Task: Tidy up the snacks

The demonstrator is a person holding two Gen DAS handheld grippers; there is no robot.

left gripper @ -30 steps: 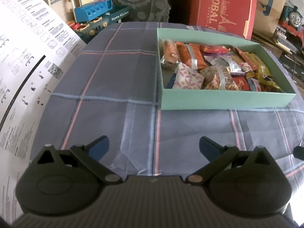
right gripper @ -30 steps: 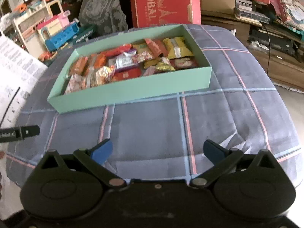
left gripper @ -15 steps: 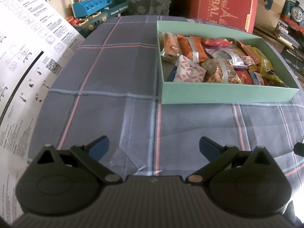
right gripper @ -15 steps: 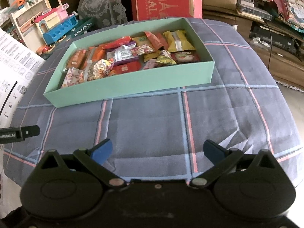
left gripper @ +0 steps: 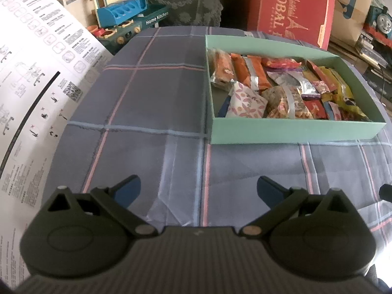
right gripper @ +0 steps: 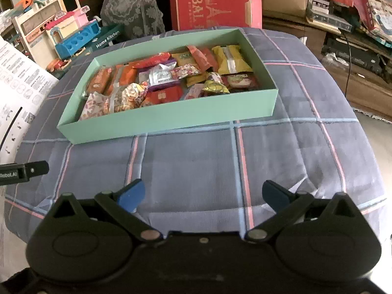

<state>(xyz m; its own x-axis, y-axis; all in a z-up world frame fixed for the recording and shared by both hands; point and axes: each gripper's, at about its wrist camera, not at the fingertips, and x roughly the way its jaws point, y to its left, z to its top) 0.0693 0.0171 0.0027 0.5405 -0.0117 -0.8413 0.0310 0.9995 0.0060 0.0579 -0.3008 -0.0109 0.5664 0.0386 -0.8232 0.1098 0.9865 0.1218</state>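
While packed edge to edge inside the mint-green box [right gripper: 169,120], mixed snack packets [right gripper: 161,76]: orange bars at the left end, a yellow pack at the far right corner. Box set on the plaid-clothed bench [right gripper: 196,161], toward its far half. Left gripper [left gripper: 198,191] hovering low over bare cloth, fingers spread wide, holding nothing. Right gripper [right gripper: 203,196] likewise, fingers wide apart, empty. Beyond the bench, a red carton [right gripper: 215,0] and toy kitchen set [left gripper: 122,17].

dim, soft daylight | fisheye bending at edges | dark vignetted corners
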